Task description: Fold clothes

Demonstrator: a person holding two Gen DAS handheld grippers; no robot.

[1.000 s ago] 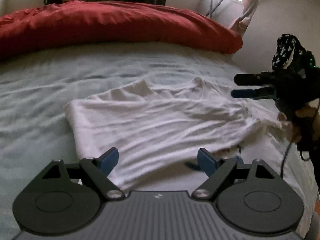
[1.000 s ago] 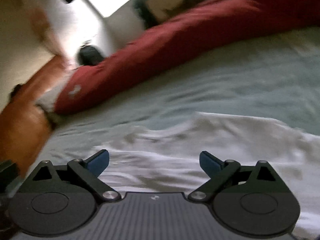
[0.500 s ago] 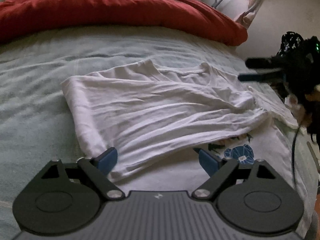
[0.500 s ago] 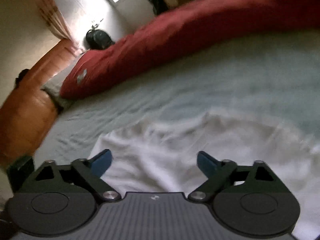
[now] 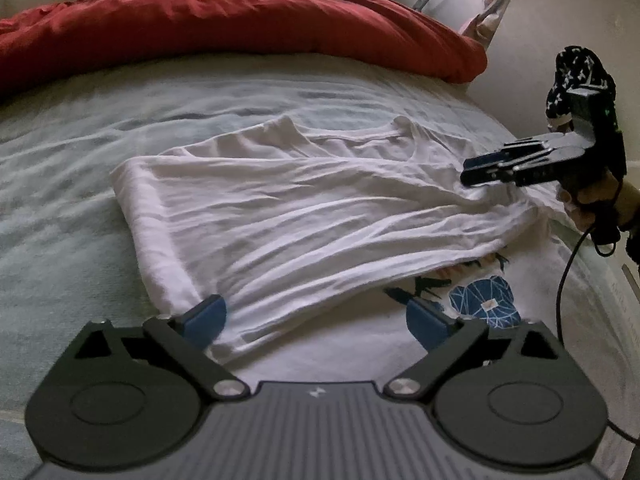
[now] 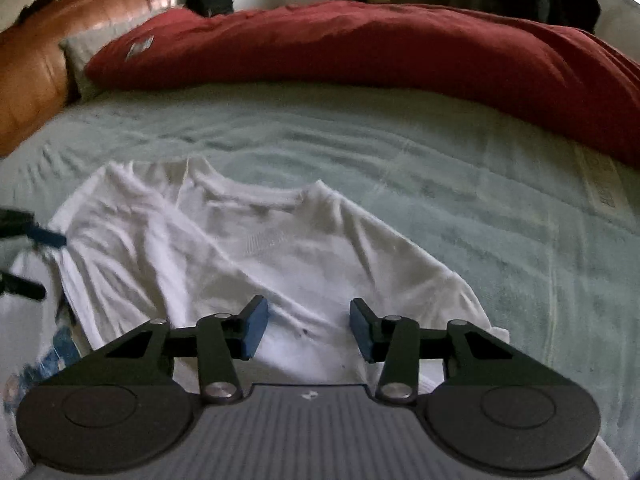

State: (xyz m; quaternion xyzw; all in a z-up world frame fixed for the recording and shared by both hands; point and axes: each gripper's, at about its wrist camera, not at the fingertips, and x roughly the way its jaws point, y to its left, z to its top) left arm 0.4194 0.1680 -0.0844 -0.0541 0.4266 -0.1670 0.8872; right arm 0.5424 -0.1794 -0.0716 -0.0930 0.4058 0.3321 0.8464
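Bed (image 5: pixel 60 208) with pale green sheet carries everything; red duvet (image 5: pixel 240 24) bunched along the far side, well apart from the work. White T-shirt (image 5: pixel 320 208) lies near the middle-front of the bed, one side already flapped over itself, neckline (image 6: pixel 256 200) toward the duvet, blue printed graphic (image 5: pixel 484 300) peeking out from under the folded flap. Step in hand looks like pinching the shoulder/sleeve end for the next fold. Right claw (image 6: pixel 306 326) sits low over the shirt's near shoulder area, jaws closing, about half wide, white cloth between the blue pads (image 6: pixel 254 326) but pads not pressing on it yet as far as the wrist view shows; from the left wrist view the same claw (image 5: pixel 476 172) has its tips down at the shirt's bunched right-hand edge, contact unclear. Left claw (image 5: pixel 316 316) is wide and opening, nothing gripped, hanging just over the shirt's near hem corner, left pad (image 5: pixel 204 316) right beside the folded edge. To do it well: get both layers into the right claw's pinch, not just the top ply; close fully before lifting; left claw should take the hem corner on the same side so the two grip points stay level, then carry the edge across in one flat sweep to avoid adding wrinkles. Cloth is thin and creased, likely to slip or drag.
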